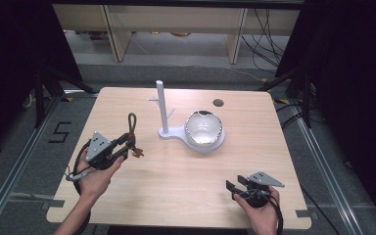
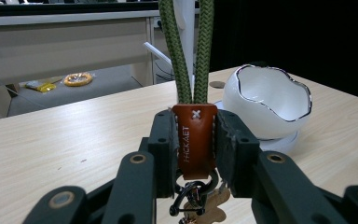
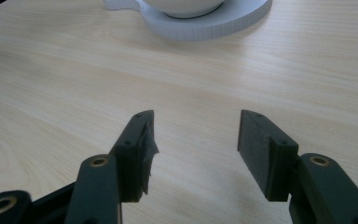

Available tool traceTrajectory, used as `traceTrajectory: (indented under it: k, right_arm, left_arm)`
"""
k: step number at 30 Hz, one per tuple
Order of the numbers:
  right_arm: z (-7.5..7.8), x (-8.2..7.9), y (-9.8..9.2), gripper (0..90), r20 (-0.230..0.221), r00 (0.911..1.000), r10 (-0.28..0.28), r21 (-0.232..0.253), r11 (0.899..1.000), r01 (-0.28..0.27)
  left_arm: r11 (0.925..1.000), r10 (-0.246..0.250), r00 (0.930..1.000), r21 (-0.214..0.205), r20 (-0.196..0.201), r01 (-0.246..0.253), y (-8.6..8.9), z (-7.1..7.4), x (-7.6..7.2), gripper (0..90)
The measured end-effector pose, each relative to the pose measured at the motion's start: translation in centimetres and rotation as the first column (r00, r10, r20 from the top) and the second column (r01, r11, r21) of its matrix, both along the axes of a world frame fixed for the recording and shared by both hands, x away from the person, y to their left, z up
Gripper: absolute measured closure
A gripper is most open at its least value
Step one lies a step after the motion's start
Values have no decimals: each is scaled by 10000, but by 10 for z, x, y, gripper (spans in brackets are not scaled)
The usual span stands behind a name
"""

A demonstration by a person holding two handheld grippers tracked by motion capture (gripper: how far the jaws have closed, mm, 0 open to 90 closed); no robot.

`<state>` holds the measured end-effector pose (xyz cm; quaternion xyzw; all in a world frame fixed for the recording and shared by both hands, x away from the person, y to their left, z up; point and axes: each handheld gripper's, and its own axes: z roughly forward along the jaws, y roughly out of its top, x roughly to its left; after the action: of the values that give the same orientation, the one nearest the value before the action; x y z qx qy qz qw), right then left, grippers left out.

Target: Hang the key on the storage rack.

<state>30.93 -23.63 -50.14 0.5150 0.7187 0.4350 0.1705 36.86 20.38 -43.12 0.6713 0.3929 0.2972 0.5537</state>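
Left gripper (image 2: 195, 140): one, jaws clamped on the brown leather tab of the keychain, at the table's left side
Keychain (image 2: 194, 135): one, with one green cord loop standing upright above the jaws and metal rings hanging below
Stand (image 1: 162, 105): one white post, mid-table
Bowl (image 1: 204, 128): one white bowl just right of the post, on the stand's base
Right gripper (image 3: 193, 149): one, jaws apart, holding nothing, low over the wooden table (image 1: 176, 186)

Left black two-jaw gripper (image 1: 126, 143), grey three-cornered plate on top, sits up off the pale wooden table (image 1: 176, 196) at its left side — jaws clamped tight. Right black two-jaw gripper (image 1: 235, 183) rests low near the table's front edge — jaws spread wide, nothing between them.
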Motion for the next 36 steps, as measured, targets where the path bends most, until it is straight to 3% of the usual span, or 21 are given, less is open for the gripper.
traceTrajectory:
  k: [2, 3, 6, 10, 12, 24, 36]
  right_arm:
    - [0, 1, -2, 468, 171, 9998, 123, -180, 9998, -120]
    - [0, -1, 1, 467, -57, 10000, 15, 191, 9998, -14]
    - [0, -1, 1, 465, -89, 10000, 1, 209, 9998, 1]
    - [-1, 0, 0, 465, 124, 9999, 81, -13, 10000, -81]
    - [0, -1, 1, 465, -97, 10000, 8, 198, 9998, -6]
    - [2, -2, -1, 465, -333, 9994, -60, 63, 10000, 62]
    - [2, -1, -2, 463, -171, 9999, 18, -61, 10000, -19]
  left_arm:
    - [10000, 8, 10000, 5, 11, -8, 0, 1, 1, 683]
    - [10000, 4, 10000, 14, 17, -4, -1, 1, 3, 683]
    - [10000, 28, 10000, 9, -17, -28, -1, 2, 5, 683]
    - [10000, 23, 10000, 36, -12, -23, -2, 2, 9, 683]
    - [10000, 33, 10000, 33, 5, -33, -3, 2, 10, 683]
    - [10000, 1, 10000, 82, 55, -1, -7, 7, 17, 683]
    - [9998, -45, 10000, 209, 88, 43, -11, 13, 27, 683]
